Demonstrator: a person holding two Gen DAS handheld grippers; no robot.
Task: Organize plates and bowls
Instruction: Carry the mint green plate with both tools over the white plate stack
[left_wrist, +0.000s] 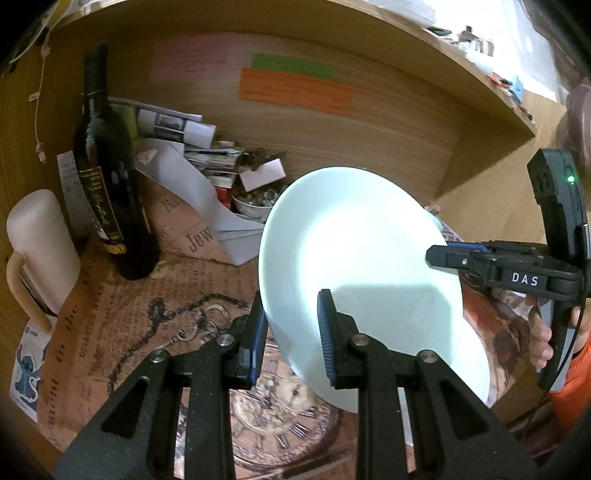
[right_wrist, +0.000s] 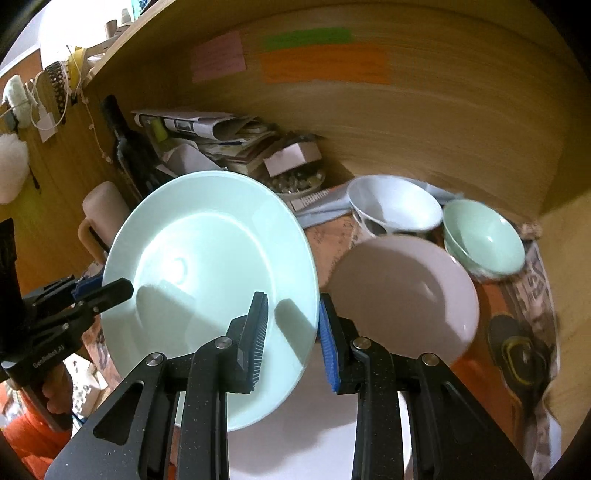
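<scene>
— Above the pink plate, what is being held?

— A pale green plate is held tilted, clear of the worktop. Its left rim is clamped by the left hand-held gripper, its right rim by the right hand-held gripper.

— And beyond the pink plate?

— A white bowl and a green bowl are seen just behind it. A dark bottle is stood well to its left.
</scene>
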